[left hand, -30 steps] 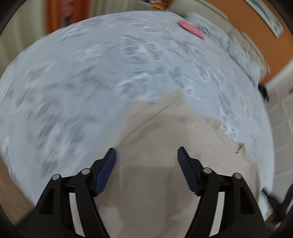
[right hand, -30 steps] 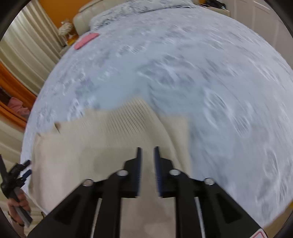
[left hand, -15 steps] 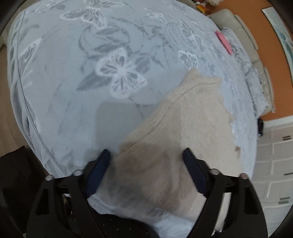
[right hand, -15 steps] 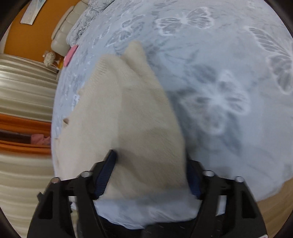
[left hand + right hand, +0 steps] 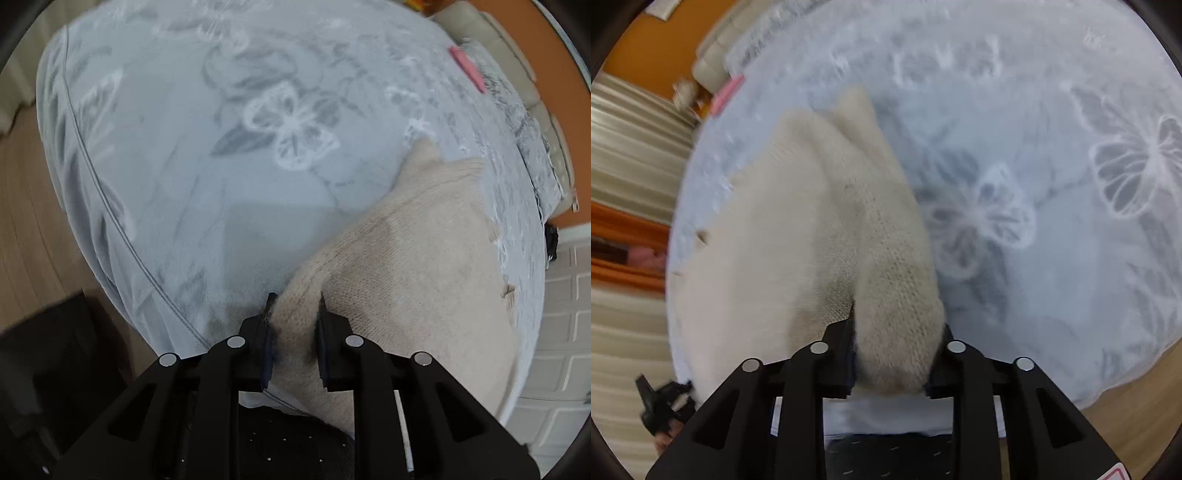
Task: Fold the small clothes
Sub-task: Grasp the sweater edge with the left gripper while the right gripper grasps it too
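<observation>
A cream knitted sweater [image 5: 417,258] lies on a pale blue bedspread with butterfly print [image 5: 221,166], near the bed's front edge. My left gripper [image 5: 293,314] is shut on the sweater's near left corner, which bunches between the jaws. In the right wrist view the same sweater [image 5: 798,229] lies on the bedspread [image 5: 1052,258]. My right gripper [image 5: 897,328] is shut on its near right corner; thick knit fills the gap between the fingers and hides the right fingertip.
A pink flat item [image 5: 467,68] lies far across the bed, also in the right wrist view [image 5: 726,94]. A cream headboard [image 5: 517,74] and orange wall are behind. Wooden floor [image 5: 26,221] and a dark object [image 5: 55,354] sit below the bed's edge. Curtains [image 5: 628,155] hang at left.
Both grippers were open over the sweater's near edge half a second ago; both have closed on its near corners. A second ago the right was shut and empty.
</observation>
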`<move>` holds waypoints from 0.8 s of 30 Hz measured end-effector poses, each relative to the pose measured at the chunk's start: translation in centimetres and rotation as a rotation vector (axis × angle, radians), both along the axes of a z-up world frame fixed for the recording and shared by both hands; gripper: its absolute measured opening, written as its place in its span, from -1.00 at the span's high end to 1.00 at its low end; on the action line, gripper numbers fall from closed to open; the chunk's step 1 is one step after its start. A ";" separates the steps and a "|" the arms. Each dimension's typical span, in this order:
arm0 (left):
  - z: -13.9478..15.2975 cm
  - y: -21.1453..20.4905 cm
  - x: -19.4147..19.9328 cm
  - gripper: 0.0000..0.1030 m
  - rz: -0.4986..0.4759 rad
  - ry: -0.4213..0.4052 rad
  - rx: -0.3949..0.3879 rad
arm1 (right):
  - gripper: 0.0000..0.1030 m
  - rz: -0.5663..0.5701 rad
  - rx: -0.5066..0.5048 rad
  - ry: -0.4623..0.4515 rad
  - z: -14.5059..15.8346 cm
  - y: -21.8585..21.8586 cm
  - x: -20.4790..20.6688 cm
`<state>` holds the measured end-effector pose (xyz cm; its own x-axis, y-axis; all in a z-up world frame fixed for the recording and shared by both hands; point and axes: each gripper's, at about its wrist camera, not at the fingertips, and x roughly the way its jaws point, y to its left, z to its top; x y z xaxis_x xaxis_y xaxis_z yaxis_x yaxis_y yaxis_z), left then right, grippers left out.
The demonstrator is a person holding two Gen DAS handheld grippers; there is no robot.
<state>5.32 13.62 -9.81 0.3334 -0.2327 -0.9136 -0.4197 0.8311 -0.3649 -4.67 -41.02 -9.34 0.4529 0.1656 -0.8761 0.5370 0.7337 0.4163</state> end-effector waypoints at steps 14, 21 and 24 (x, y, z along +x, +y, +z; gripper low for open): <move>0.4 -0.5 -0.5 -0.26 0.051 -0.022 -0.162 | 0.51 0.406 -0.283 -0.107 9.0 12.1 8.8; -0.6 -0.6 0.2 0.37 0.068 -0.013 -0.176 | 0.94 0.616 -0.232 0.041 2.2 19.9 18.2; 0.1 -0.1 0.4 0.71 0.057 -0.032 -0.180 | 0.96 0.643 -0.244 0.131 -1.2 21.1 19.6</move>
